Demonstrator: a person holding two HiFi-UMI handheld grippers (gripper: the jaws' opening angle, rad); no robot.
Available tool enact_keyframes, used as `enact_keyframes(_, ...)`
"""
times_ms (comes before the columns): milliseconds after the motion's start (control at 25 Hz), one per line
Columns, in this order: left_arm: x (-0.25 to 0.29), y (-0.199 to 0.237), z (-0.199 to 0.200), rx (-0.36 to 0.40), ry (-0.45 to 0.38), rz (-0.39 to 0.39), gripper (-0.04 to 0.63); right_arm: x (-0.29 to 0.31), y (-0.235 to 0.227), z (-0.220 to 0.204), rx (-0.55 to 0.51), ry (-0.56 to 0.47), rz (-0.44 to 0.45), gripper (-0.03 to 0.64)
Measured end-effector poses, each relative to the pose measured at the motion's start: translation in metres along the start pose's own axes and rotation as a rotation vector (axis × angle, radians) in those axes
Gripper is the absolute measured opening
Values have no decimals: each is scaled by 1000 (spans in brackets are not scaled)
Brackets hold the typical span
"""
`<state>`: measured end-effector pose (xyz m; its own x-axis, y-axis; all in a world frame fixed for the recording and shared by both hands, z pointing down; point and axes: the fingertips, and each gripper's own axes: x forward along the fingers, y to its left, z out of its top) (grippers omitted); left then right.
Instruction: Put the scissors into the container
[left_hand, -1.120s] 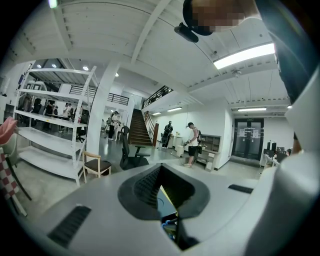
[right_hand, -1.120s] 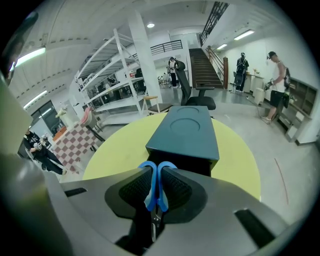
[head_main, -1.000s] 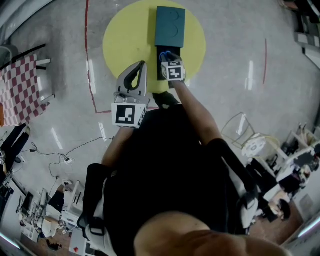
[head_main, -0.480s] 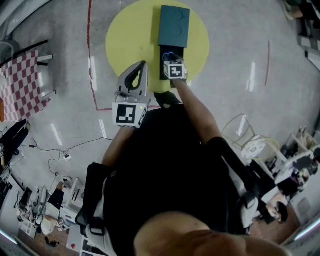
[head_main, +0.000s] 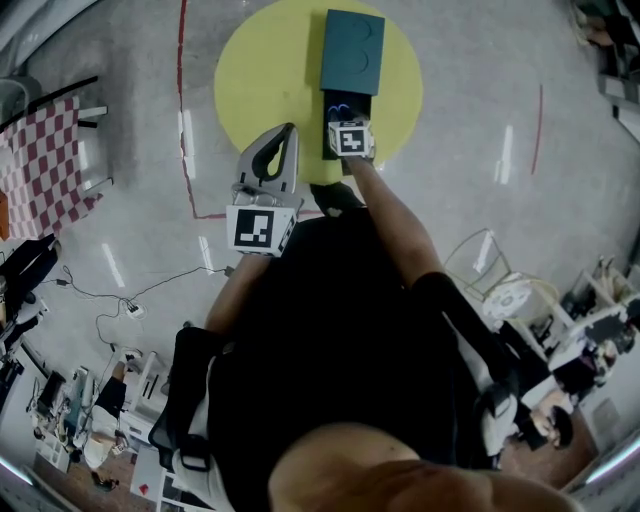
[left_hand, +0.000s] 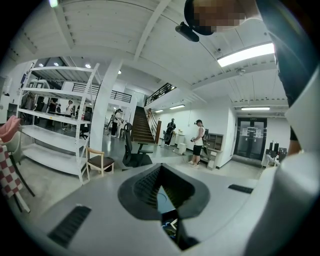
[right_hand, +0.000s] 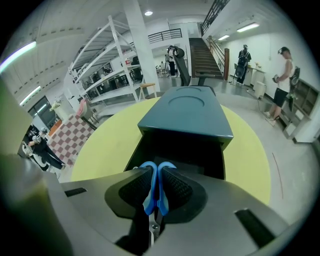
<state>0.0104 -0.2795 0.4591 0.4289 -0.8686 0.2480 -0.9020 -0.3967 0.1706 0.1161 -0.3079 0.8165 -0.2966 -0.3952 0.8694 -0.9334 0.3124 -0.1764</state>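
A dark teal container (head_main: 352, 52) stands on a round yellow mat (head_main: 258, 80), its drawer (head_main: 330, 128) pulled out toward me. My right gripper (head_main: 344, 120) hangs just over the open drawer, shut on blue-handled scissors (head_main: 339, 108). In the right gripper view the scissors (right_hand: 156, 186) sit pinched between the pads, handles toward the container (right_hand: 187, 115) and blades back toward the camera; the right gripper (right_hand: 157, 172) is above the drawer's dark inside (right_hand: 177, 150). My left gripper (head_main: 281, 137) is held left of the drawer, shut and holding nothing; the left gripper (left_hand: 161, 176) points up and away.
A red line (head_main: 183, 100) runs on the grey floor left of the mat. A red-checked cloth (head_main: 45, 160) lies at far left, and a cable (head_main: 130, 308) trails on the floor. Cluttered desks (head_main: 545, 310) are at right. Shelving (left_hand: 55, 120), a chair (left_hand: 100, 162) and standing people (left_hand: 199, 142) show beyond.
Almost nothing: the head view has drifted slightly, and the right gripper stays over the open drawer with the scissors. The left gripper holds its place.
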Motion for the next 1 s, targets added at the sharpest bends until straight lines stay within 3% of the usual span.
enact_keyframes(600,-8,16,-4,-3,5,-5,-8,10,2,-5,7,21,-30,69)
enact_keyframes(1000,-22,17,-2,-10,-16,-45,-8,-11,-4,9,22,-68,-104,67)
